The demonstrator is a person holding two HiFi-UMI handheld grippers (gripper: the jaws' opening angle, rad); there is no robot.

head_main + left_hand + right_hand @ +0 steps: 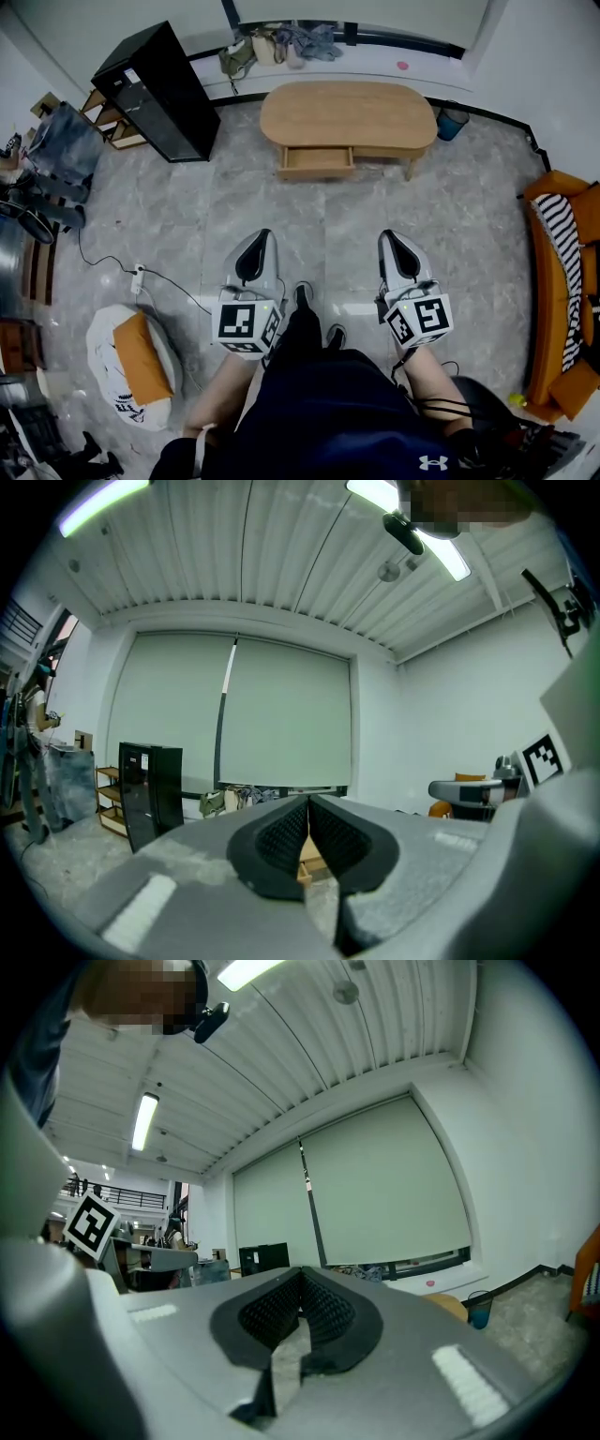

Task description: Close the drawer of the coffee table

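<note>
An oval wooden coffee table [348, 112] stands on the grey floor near the far wall. Its drawer [317, 161] is pulled out toward me on the near side. Both grippers hang well short of the table, above my legs. My left gripper [261, 242] is shut and empty, and through its jaws in the left gripper view [308, 803] I glimpse a sliver of the wooden drawer [308, 857]. My right gripper [392, 241] is shut with nothing in it too; in the right gripper view [300, 1274] the table's edge [450, 1306] shows to the right.
A black cabinet [157, 89] stands left of the table. A blue bucket [452, 123] sits at its right end. An orange sofa [562, 281] lines the right side. A white bag with an orange box [131, 361] and a cable [122, 267] lie on the floor at left.
</note>
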